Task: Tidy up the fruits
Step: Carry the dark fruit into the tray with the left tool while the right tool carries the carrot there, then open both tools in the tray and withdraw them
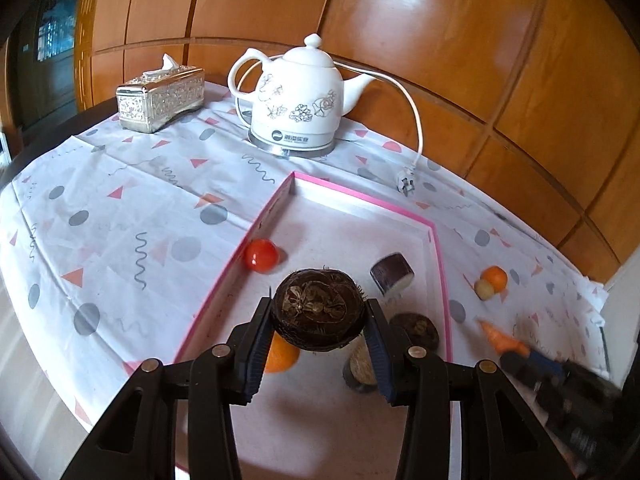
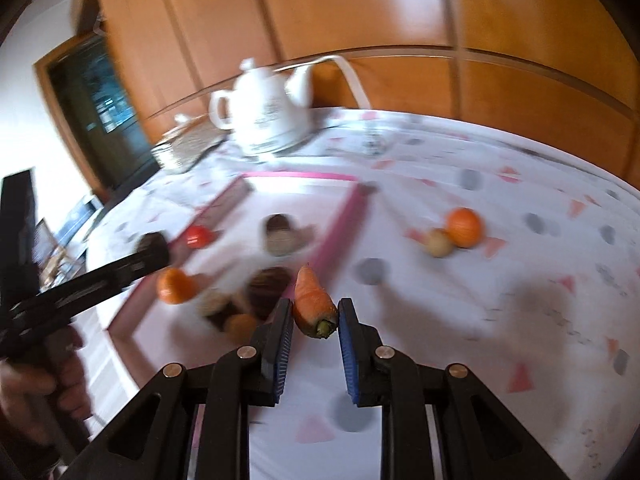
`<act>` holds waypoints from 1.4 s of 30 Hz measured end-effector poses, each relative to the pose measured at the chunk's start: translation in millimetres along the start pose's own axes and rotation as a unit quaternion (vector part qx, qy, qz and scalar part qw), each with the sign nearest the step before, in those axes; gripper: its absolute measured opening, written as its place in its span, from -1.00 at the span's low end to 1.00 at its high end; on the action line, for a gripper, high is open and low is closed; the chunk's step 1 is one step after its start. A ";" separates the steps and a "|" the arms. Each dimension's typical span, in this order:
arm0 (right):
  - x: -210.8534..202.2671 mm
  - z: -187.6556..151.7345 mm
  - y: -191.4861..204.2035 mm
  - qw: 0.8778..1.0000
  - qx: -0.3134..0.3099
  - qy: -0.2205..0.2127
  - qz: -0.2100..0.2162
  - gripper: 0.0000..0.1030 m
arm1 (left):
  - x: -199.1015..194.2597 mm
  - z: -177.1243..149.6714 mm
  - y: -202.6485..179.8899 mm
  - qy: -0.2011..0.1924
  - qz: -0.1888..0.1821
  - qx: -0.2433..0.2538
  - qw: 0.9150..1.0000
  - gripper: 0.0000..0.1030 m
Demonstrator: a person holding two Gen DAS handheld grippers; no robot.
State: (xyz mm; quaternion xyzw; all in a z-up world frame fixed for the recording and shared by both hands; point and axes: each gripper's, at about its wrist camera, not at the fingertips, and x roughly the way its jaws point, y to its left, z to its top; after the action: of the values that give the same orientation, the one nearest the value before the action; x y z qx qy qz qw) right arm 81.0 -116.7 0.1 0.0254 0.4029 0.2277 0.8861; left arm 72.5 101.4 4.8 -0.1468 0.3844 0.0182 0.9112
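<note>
My left gripper (image 1: 318, 316) is shut on a brown hairy taro (image 1: 318, 310) and holds it above the pink-rimmed white tray (image 1: 436, 240). In the tray lie a red tomato (image 1: 262, 255), an orange (image 1: 282, 356), an eggplant piece (image 1: 392, 274) and two more taro pieces (image 1: 416, 330). My right gripper (image 2: 314, 316) is shut on a carrot piece (image 2: 314, 300) just right of the tray's edge (image 2: 340, 216); the gripper and the carrot also show in the left wrist view (image 1: 504, 340). An orange (image 2: 464, 227) and a small potato (image 2: 439, 242) lie on the cloth to the right.
A white electric kettle (image 1: 298, 100) with its cord and plug (image 1: 406, 186) stands behind the tray. A silver tissue box (image 1: 160, 98) sits at the back left. A patterned tablecloth (image 1: 120, 208) covers the table. Wooden panelling is behind.
</note>
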 end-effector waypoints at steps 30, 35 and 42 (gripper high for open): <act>22.0 -9.3 43.7 0.998 -0.012 0.028 0.050 -0.41 | 8.8 0.5 -18.4 -0.007 0.038 0.007 0.999 0.04; 14.2 -10.6 25.5 0.999 0.014 0.021 0.032 -0.41 | 4.1 -9.7 -31.6 -0.008 0.030 0.023 0.999 0.04; 5.7 -11.9 3.5 0.999 0.038 0.009 -0.004 -0.39 | 1.9 -20.0 -51.3 0.000 0.016 0.047 0.999 0.04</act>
State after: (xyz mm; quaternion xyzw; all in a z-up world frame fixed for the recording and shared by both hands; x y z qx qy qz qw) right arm 74.3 -112.7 -11.2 0.0552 0.4193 0.2088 0.8818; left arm 67.5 46.6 3.2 -0.0978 0.3868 0.0143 0.9168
